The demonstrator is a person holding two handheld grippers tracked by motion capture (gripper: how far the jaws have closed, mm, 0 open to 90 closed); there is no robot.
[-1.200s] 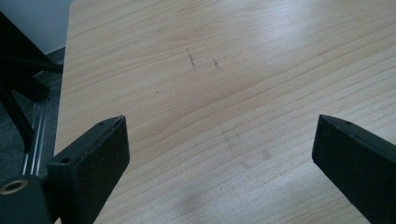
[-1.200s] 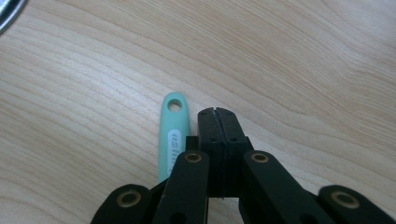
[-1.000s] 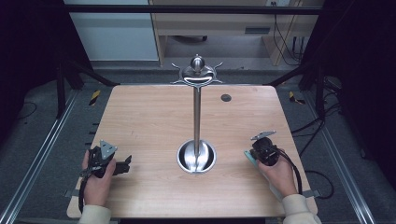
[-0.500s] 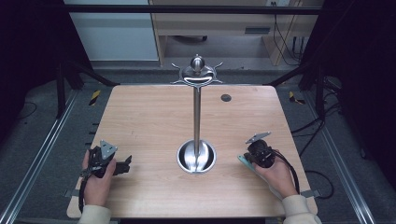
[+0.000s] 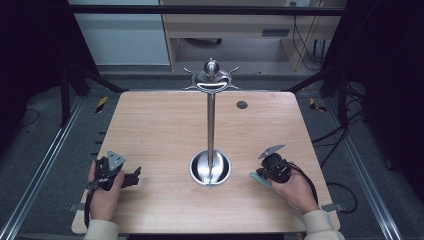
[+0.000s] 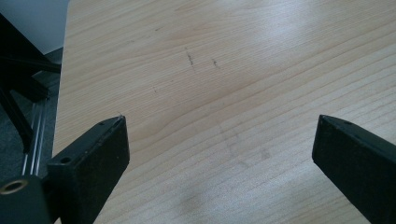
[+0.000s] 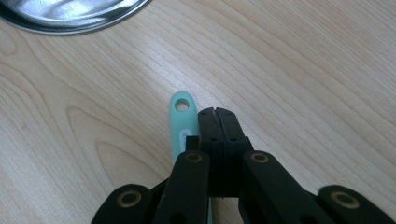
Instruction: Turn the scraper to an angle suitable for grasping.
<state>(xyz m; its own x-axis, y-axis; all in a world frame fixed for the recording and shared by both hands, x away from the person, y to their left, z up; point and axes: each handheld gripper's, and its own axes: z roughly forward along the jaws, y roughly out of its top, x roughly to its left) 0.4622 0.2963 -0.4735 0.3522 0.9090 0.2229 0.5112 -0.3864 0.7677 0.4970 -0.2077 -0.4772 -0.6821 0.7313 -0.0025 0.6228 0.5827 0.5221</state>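
Observation:
A tall metal stand (image 5: 210, 125) with curved hooks at its top rises from a round shiny base (image 5: 210, 169) in the middle of the wooden table (image 5: 160, 130). My left gripper (image 5: 132, 177) rests near the front left corner, its jaws open wide over bare wood (image 6: 219, 140). Right of the base, my right gripper (image 5: 265, 171) is shut (image 7: 217, 111). A teal handle (image 7: 180, 121) with a hole at its end lies along its left jaw and runs under the gripper. Nothing shows between the jaw tips. The teal handle (image 5: 257, 176) sticks out towards the base.
A small dark round spot (image 5: 242, 105) sits on the table's far right part. The rim of the stand's base (image 7: 70, 18) is just ahead of the right gripper. Metal rails run along both sides of the table, and cables trail at the right.
My right gripper has shifted a little left and towards the front edge, and the teal handle moved with it. The left gripper has stayed still.

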